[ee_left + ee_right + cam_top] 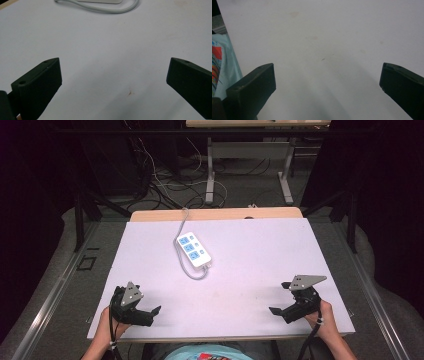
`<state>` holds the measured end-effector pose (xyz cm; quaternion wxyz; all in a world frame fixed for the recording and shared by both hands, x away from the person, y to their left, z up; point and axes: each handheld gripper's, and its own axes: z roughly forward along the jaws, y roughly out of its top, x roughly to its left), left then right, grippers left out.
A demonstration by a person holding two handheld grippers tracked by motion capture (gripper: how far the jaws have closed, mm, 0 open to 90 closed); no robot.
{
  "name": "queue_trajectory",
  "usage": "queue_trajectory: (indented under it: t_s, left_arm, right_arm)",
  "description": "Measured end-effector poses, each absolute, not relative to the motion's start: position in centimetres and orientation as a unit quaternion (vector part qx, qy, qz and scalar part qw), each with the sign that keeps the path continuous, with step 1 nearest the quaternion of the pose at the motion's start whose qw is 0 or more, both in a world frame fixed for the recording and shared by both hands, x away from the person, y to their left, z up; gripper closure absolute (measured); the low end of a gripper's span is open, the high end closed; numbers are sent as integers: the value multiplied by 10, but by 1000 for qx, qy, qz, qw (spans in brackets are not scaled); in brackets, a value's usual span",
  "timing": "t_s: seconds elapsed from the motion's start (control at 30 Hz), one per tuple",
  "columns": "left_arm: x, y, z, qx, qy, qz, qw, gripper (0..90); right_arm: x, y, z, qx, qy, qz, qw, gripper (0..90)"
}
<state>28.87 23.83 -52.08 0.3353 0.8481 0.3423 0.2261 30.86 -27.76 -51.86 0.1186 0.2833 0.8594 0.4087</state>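
1. The white table (250, 285) was laid out under the high camera, and the one thing resting on it was a white power strip (193, 249) with blue socket faces, lying well up the board toward twelve o'clock, a touch left of centre.
2. Its grey cord (192, 272) looped out from the strip's near end and swung round at about six o'clock of the strip; a second run of cable left the far end toward twelve and went over the table's back edge.
3. The left gripper (150, 312) sat down at seven o'clock on the table, held in the person's left hand (111, 325), its tip pointing toward three.
4. From the left gripper view, those jaws stood wide apart with nothing between them, just bare tabletop; the cord loop (110, 8) showed at twelve o'clock, well apart from the jaws.
5. The right gripper (280, 312) was over at five o'clock, held in the right hand (322, 317), its tip pointing toward nine.
6. From the right gripper view, its jaws were also spread wide and empty, with a light printed shirt (222, 65) peeking in at nine o'clock.
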Motion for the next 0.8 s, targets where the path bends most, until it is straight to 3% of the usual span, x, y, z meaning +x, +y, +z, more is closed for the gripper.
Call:
queue_trajectory:
  t_s: [0.8]
  left_arm:
    - [294,237,-517,842,351,228,340,0]
  right_arm:
    - [308,-273,-519,272,866,403,117,2]
